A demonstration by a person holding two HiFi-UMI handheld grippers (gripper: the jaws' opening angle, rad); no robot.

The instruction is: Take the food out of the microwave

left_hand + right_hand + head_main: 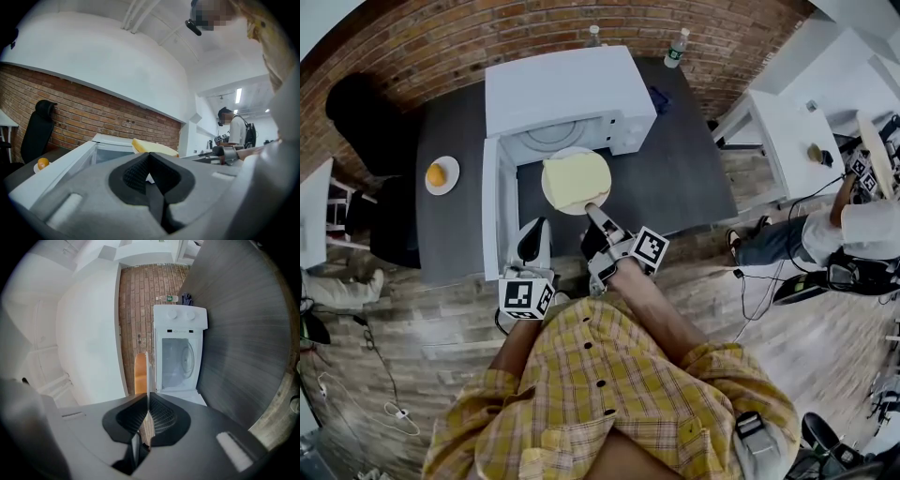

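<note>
The white microwave (567, 94) stands on the dark table (694, 169) with its door (492, 216) swung open to the left. Just in front of its cavity a white plate (605, 192) with flat yellow food (577, 178) hangs over the table. My right gripper (595, 214) is shut on the plate's near rim. In the right gripper view the plate (147, 373) shows edge-on between the pads, the food (140, 373) beside it. My left gripper (534, 246) sits low beside the door's outer end, shut and empty. Its view shows the gripper (151, 180) below the food (152, 147).
A small plate with an orange (442, 174) lies on the table left of the door. Two bottles (676, 47) stand behind the microwave. A black chair (356, 112) is at the far left, and a white table (787, 131) and a seated person (862, 230) at the right.
</note>
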